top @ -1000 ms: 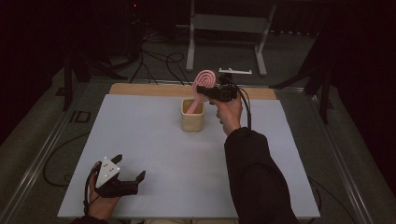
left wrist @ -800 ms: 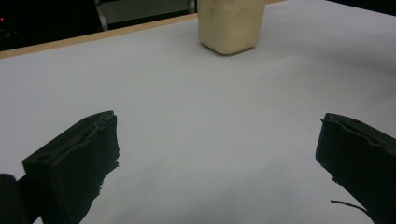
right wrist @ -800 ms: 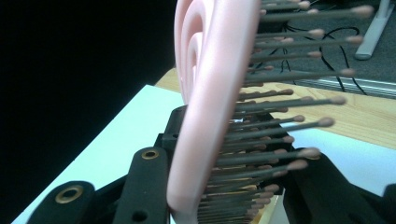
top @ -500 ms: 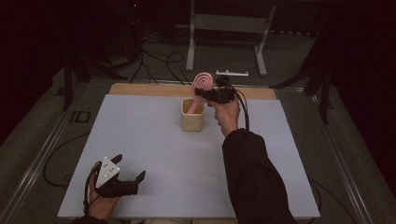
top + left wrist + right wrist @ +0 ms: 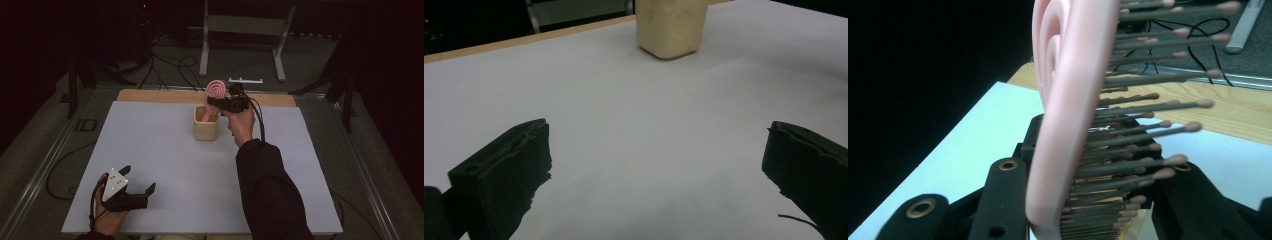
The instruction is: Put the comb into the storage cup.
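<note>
Hairbrush (image 5: 216, 92) is standing upright over the cup (image 5: 206, 129), right claw (image 5: 214, 102) clamping its head; left claw (image 5: 138, 186) is gaping, well apart.

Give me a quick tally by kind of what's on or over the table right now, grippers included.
Grippers: 2, left gripper open and resting on the table, right gripper shut on the brush
Pink hairbrush: 1
Cream cup: 1
Total: 4
</note>
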The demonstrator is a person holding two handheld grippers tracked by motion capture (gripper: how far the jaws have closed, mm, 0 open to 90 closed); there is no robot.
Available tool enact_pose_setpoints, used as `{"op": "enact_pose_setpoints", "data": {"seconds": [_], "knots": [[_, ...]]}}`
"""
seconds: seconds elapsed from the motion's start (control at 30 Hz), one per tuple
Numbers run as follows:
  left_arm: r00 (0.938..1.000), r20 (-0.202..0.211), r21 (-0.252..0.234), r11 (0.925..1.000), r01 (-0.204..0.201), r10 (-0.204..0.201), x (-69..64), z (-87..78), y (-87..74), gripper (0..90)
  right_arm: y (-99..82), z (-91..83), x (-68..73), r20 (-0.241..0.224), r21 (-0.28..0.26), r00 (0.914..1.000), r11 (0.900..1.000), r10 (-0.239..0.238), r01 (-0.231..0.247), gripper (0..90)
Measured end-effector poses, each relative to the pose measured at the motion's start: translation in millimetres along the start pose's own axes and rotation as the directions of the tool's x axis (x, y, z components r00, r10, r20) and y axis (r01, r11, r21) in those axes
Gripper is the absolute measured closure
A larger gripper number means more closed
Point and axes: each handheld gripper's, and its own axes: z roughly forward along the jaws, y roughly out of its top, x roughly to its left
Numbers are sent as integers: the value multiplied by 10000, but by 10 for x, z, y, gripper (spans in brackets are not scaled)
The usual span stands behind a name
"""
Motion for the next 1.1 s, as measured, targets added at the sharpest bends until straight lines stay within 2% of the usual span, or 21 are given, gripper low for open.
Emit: {"op": "enact_pose_setpoints", "data": {"seconds": [0.27, 1.1], "knots": [[10000, 8, 39, 10000, -31, 30, 1, 1, -1, 0, -18, 37, 2, 81, 106, 10000, 9999, -54, 53, 628], [10000, -10, 20, 10000, -28, 28, 6, -8, -2, 0, -88, 165, -18, 174, 267, 9996, 9994, 211, -215, 620]]}}
